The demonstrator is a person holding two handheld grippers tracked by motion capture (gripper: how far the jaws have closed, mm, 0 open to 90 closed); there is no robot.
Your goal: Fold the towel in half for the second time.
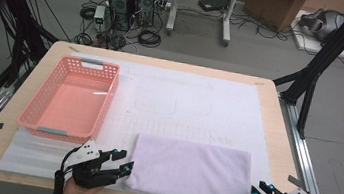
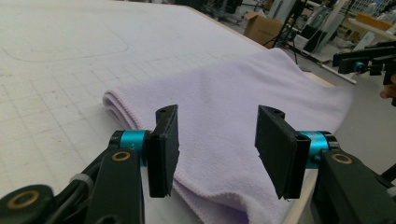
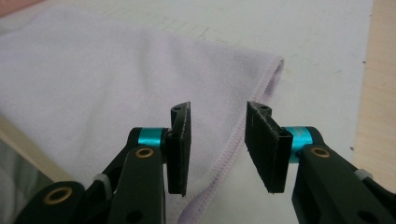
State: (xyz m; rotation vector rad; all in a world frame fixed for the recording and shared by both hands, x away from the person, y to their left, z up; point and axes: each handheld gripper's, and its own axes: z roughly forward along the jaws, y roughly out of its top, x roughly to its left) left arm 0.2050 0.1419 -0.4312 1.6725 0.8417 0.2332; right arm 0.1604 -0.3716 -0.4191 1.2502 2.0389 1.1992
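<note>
A folded lavender towel (image 1: 190, 170) lies flat on the white grid mat (image 1: 210, 97) near the table's front edge. My left gripper (image 1: 125, 162) sits at the towel's near left corner, jaws open. In the left gripper view the towel (image 2: 224, 102) spreads beyond and under the gap of the left gripper (image 2: 217, 140), and neither pad presses on it. My right gripper (image 1: 257, 188) is at the near right corner, also open. In the right gripper view the towel's stitched edge (image 3: 259, 88) runs below the gap of the right gripper (image 3: 219, 135), untouched by the pads.
An empty pink basket (image 1: 110, 89) stands on the mat at the left. The wooden table edge (image 1: 277, 141) runs along the right. Computers, cables and cardboard boxes sit on the floor beyond the table, with black frame posts at both sides.
</note>
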